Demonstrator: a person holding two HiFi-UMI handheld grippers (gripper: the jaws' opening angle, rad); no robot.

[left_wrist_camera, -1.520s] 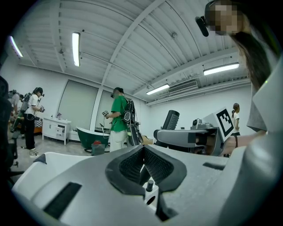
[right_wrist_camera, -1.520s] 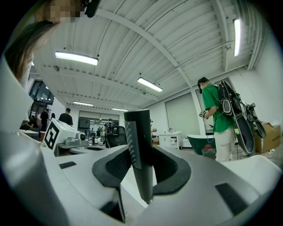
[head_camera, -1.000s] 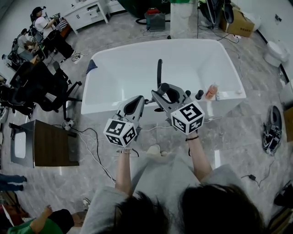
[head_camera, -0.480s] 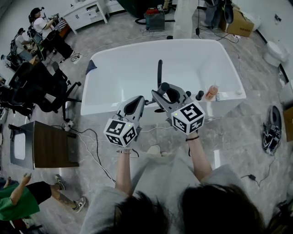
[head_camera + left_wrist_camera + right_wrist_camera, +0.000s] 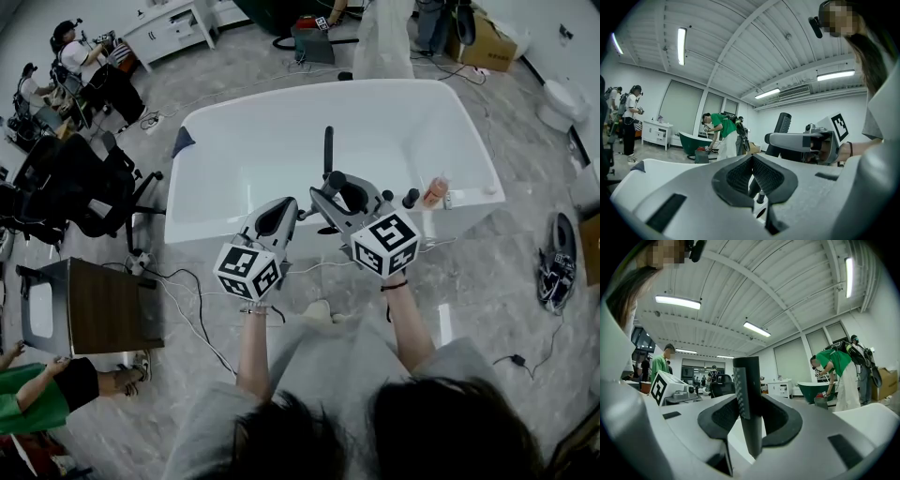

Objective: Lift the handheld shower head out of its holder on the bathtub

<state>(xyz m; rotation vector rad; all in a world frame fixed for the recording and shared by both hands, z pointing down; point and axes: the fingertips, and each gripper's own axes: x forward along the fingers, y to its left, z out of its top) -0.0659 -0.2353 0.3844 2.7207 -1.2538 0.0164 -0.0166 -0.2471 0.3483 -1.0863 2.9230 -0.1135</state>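
Two grippers sit at the near rim of the white bathtub [image 5: 202, 220], and across the last second almost nothing there has changed. The black handheld shower head [image 5: 328, 150] stands upright at that rim just as it did a second ago, no higher against the tub. Its holder is hidden behind the tools in the head view.

The right gripper [image 5: 750, 399] has its jaws clamped on the shower head's handle, with a ribbed pad pressed to either side, and the grip looks no wider or tighter than before. The left gripper [image 5: 751, 159] hangs just beside it, on the side away from the orange bottle [image 5: 433, 189] on the tub's rim. Its jaws are together with nothing between them. What has shifted is elsewhere: a person in green [image 5: 37, 398], well clear of the tub on the floor, has changed place.

For the task, the grasp appears settled but the lift has not begun. The next move probably calls for a straight pull upward, so the handle clears the holder without snagging its hose.
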